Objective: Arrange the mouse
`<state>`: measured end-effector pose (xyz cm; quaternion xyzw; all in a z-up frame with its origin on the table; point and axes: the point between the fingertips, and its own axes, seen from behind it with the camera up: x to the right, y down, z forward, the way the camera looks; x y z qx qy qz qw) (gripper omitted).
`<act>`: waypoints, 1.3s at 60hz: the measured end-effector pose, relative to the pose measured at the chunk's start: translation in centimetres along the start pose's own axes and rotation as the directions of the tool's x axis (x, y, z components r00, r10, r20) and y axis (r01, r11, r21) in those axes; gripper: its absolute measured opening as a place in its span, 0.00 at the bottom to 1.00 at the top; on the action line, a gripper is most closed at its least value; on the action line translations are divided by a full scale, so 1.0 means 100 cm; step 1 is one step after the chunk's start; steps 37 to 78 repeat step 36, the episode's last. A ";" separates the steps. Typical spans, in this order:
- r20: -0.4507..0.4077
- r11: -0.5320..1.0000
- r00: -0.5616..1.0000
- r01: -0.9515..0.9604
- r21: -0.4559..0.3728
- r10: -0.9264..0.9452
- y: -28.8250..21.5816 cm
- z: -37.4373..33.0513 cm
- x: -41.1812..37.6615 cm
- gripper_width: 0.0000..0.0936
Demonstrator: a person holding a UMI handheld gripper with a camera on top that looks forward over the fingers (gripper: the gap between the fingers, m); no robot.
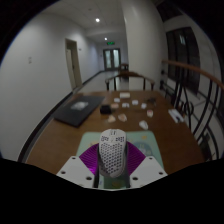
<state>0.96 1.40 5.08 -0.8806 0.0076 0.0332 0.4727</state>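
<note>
Mouse [112, 153] in gripper [112, 172]; laptop [76, 112] beyond

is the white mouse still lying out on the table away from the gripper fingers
No, the white perforated mouse sits between the gripper fingers, against their purple pads.

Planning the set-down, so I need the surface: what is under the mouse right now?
The mouse sits between the hand-held gripper fingers, both purple pads against it. Below it only the pads and a pale green mat on the wooden table show; whether it rests there is hidden.
</note>
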 end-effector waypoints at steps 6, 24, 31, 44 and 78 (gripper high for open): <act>-0.005 0.996 1.000 -0.030 -0.083 0.030 0.042 0.029 0.018 0.37; 0.084 0.986 0.996 0.051 -0.157 -0.038 0.065 0.012 0.016 0.82; 0.099 0.991 0.995 0.030 -0.132 -0.017 0.069 -0.021 0.029 0.91; 0.102 0.992 0.995 -0.004 -0.123 0.016 0.078 -0.049 0.048 0.91; 0.102 0.992 0.995 -0.004 -0.123 0.016 0.078 -0.049 0.048 0.91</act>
